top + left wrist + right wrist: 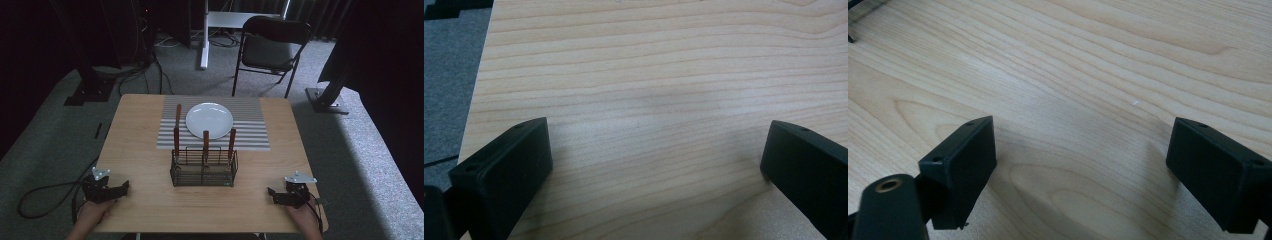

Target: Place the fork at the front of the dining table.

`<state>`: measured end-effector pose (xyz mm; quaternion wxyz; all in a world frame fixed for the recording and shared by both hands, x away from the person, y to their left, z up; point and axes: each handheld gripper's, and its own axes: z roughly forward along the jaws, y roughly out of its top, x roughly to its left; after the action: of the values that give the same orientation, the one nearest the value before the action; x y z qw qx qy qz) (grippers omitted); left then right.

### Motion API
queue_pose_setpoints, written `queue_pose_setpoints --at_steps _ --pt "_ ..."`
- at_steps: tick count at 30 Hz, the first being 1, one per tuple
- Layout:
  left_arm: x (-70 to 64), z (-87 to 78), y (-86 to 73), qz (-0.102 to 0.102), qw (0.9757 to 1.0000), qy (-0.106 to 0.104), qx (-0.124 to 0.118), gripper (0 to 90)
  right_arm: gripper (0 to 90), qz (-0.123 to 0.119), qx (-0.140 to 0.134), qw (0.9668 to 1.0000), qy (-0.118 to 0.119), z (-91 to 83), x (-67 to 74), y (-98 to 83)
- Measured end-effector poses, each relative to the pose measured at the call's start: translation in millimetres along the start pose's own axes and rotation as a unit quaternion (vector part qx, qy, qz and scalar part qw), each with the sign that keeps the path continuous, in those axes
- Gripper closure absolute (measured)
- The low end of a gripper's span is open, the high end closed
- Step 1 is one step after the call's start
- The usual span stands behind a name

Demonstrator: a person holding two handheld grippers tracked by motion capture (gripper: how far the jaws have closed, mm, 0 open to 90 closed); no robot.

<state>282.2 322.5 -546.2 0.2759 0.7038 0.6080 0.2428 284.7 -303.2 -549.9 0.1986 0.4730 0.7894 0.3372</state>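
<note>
Both claws rest low at the near worktop [150, 200] edge, left claw [122, 189] and right claw [272, 192] released, nothing between the jaws. Wire caddy [203, 170] stands midway between them, well apart from each, holding three wooden-handled utensils [205, 142] upright, plate [209, 120] behind. Best approach, I judge: come from above, pinch one handle squarely, lift straight

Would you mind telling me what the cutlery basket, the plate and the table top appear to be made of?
The basket looks like dark metal wire: thin bars you can see through. The plate seems to be glazed white ceramic, smooth with a soft sheen, though it might be plastic. The table shows pale wood grain, possibly laminate, with a matt finish.
</note>
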Motion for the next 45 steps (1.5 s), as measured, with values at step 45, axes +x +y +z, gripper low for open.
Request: queue_pose_setpoints --at_steps 45 --pt "0.2 -0.6 -0.6 0.005 1.0 -0.002 0.001 0.0 15.0 -0.042 -0.042 0.9967 0.055 -48.3 63.8 52.8"
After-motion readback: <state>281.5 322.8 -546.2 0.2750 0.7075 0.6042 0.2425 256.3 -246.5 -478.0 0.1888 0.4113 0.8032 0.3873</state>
